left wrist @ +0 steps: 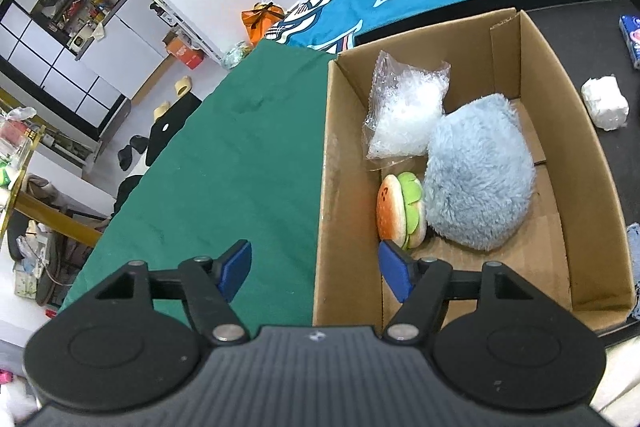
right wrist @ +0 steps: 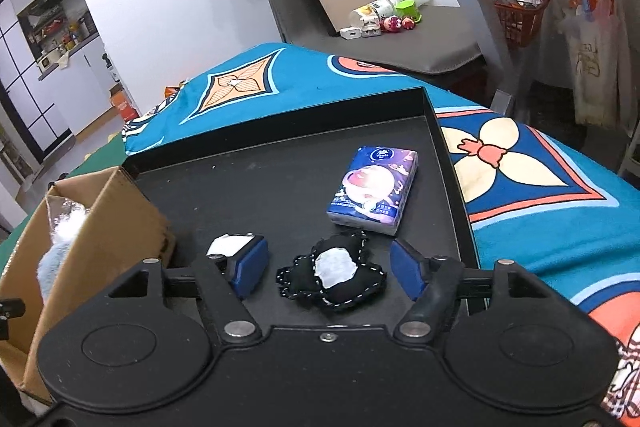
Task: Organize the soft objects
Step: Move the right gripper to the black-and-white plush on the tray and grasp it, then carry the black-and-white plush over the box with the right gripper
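Note:
A cardboard box (left wrist: 588, 163) holds a fluffy pale-blue plush (left wrist: 478, 183), a plush burger (left wrist: 400, 211) and a bag of clear bubble wrap (left wrist: 404, 111). My left gripper (left wrist: 316, 269) stands open astride the box's left wall, one finger over the green cloth, the other inside by the burger, holding nothing. In the right wrist view my right gripper (right wrist: 330, 269) is open, its blue pads either side of a small black plush with white stitching (right wrist: 332, 277) on the black tray (right wrist: 256, 187); the pads do not touch it. A blue tissue pack (right wrist: 374, 185) lies beyond.
A white crumpled wad (left wrist: 604, 103) lies on the tray right of the box; a white piece (right wrist: 230, 245) shows behind the right gripper's left finger. The box corner (right wrist: 108, 227) stands at the tray's left. A green cloth (left wrist: 224, 163) and a blue patterned blanket (right wrist: 520, 163) surround the tray.

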Action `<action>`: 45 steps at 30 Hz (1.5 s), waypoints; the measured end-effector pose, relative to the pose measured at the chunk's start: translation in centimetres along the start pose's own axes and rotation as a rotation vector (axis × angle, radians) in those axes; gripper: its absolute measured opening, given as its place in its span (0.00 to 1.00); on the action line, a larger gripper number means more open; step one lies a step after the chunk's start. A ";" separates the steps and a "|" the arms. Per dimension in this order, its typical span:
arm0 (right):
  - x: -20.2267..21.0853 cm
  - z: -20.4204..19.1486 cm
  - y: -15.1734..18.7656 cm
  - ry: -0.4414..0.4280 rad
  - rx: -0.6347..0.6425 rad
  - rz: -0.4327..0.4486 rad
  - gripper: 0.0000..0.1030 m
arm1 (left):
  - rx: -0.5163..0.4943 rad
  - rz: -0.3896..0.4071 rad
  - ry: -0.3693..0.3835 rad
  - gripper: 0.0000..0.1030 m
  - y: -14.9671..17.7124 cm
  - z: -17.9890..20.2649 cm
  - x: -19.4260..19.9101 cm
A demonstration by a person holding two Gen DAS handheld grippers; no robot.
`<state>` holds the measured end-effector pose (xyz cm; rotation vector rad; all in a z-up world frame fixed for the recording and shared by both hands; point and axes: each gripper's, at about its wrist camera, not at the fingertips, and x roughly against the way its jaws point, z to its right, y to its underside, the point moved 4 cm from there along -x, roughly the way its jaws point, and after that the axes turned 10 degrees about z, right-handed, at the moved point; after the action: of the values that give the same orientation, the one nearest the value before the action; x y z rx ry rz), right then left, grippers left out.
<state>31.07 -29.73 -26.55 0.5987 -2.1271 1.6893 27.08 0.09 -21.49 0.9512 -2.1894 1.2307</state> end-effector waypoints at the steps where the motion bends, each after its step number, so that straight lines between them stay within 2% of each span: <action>1: -0.1 0.0 0.1 0.002 0.009 0.003 0.70 | -0.003 -0.003 -0.003 0.67 0.0 0.0 0.0; 7: -1.3 -0.2 1.2 -0.004 -0.002 -0.023 0.72 | -0.012 -0.013 -0.018 0.67 -0.1 0.5 -0.1; 13: -2.8 -0.2 2.0 0.038 0.010 -0.027 0.71 | -0.018 -0.020 -0.025 0.67 -0.2 0.6 -0.2; 14: -3.0 -0.3 2.1 0.043 0.016 -0.030 0.68 | -0.017 -0.022 -0.026 0.67 -0.2 0.6 -0.2; 15: -3.0 -0.3 2.2 0.060 0.027 -0.025 0.61 | -0.016 -0.024 -0.026 0.67 -0.2 0.6 -0.2; 16: -3.0 -0.3 2.2 0.064 0.034 -0.024 0.44 | -0.014 -0.025 -0.026 0.67 -0.2 0.5 -0.3; 19: -3.0 -0.2 2.0 0.036 0.017 -0.035 0.23 | -0.005 -0.027 -0.023 0.67 -0.2 0.4 -0.3; 24: -2.4 -0.4 2.0 0.033 0.027 -0.038 0.20 | -0.006 -0.026 -0.020 0.67 -0.2 0.2 -0.5; 35: -0.1 -2.1 0.4 -0.008 0.011 0.008 0.20 | 0.041 -0.004 0.002 0.67 0.0 -0.5 -0.1; 40: 1.6 -4.1 -0.8 -0.035 0.090 0.072 0.20 | 0.074 0.008 0.029 0.67 0.2 -1.0 0.2; 45: 2.5 -5.7 -1.9 -0.067 0.119 0.094 0.20 | 0.115 0.028 0.061 0.67 0.3 -1.7 0.6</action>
<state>30.02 -24.77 -22.44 0.6063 -2.1429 1.8823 26.52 1.44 -20.46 0.9174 -2.1108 1.3935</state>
